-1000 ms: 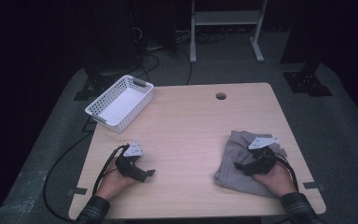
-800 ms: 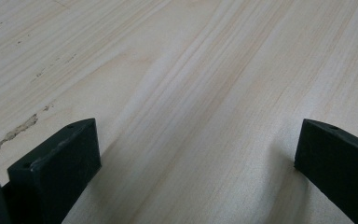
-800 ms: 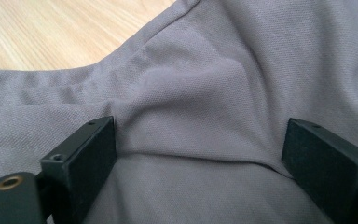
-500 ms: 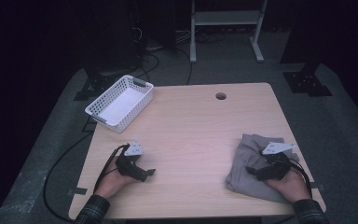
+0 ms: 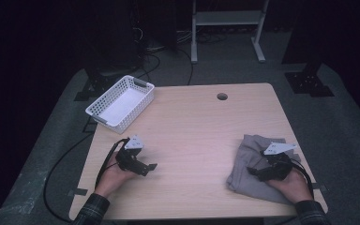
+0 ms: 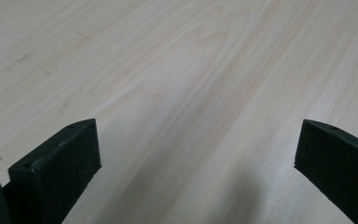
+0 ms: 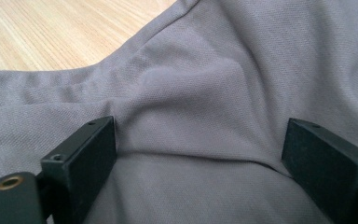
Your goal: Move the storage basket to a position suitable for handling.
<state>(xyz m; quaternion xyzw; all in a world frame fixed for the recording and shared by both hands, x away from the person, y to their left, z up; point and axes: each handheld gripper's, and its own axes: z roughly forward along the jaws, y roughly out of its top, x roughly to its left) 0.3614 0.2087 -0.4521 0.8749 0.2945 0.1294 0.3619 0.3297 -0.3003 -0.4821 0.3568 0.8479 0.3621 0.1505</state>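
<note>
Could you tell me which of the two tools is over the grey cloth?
The right tool: its open jaws straddle a fold of the cloth near the table's right edge. The left tool, also open, has only bare table between its jaws.

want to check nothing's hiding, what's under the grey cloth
The grey cloth lies crumpled straight on the wooden table, whose bare top shows around it. The right gripper rests on it, jaws open. Anything beneath the folds is covered and cannot be seen.

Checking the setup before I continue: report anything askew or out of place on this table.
The grey cloth lies crumpled at the table's near right corner, under the open right gripper. The white basket sits askew, overhanging the far left edge. Nothing looks spilled or damaged.
</note>
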